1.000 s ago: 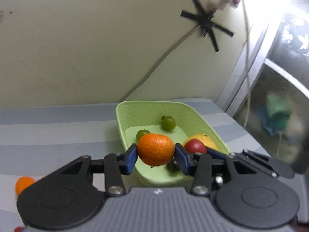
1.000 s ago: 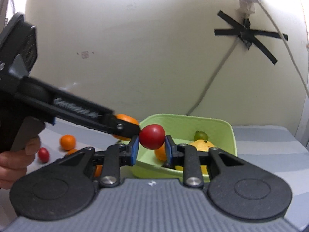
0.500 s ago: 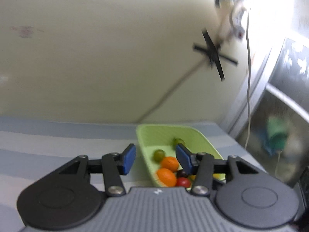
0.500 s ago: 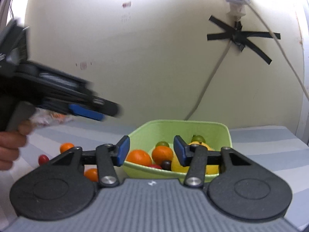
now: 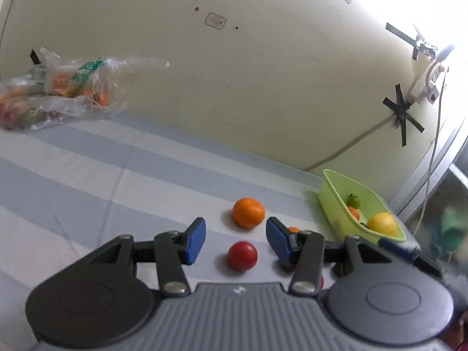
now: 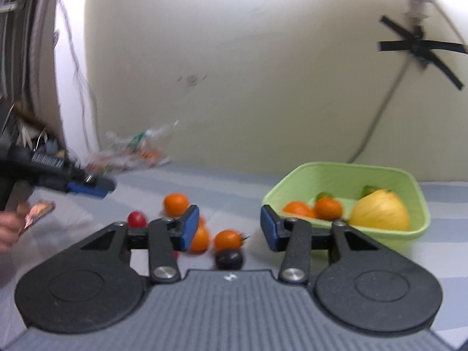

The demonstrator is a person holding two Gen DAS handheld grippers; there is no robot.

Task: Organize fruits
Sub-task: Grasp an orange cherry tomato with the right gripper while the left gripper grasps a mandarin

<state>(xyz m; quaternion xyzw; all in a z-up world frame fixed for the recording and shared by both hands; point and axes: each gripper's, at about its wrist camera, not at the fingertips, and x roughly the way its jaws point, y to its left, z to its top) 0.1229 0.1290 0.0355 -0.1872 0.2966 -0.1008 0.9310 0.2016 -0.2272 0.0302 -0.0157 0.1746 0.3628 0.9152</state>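
The left gripper (image 5: 235, 238) hangs over the striped counter (image 5: 87, 175) with its fingers (image 5: 194, 239) moderately apart and nothing between them; seen through the gap, a red fruit (image 5: 242, 255) lies at lower centre of the frame and an orange (image 5: 248, 213) just beyond it. Being lined up on those two suggests one of them is the next pick, probably the red one, which sits nearer.

The right gripper (image 6: 229, 226) also carries nothing. Its fingers (image 6: 190, 226) are closing, and the pads press on nothing: a small orange fruit (image 6: 228, 239) and a dark fruit (image 6: 229, 259) show low in the gap, on the counter.

The green basket (image 6: 345, 172), at right of centre in the right wrist view, already holds a big yellow fruit (image 6: 380, 210), two oranges and two small green fruits. It stands just beside the loose fruit, likely so each carry stays short.

A clear bag (image 5: 55, 90) with more produce lies against the wall at upper left of the left wrist view, well apart from the basket. A person's hand (image 6: 10, 228) on the left gripper's handle shows at the left edge of the right wrist view.

Several fruits are still loose, so the sorting looks partly done.
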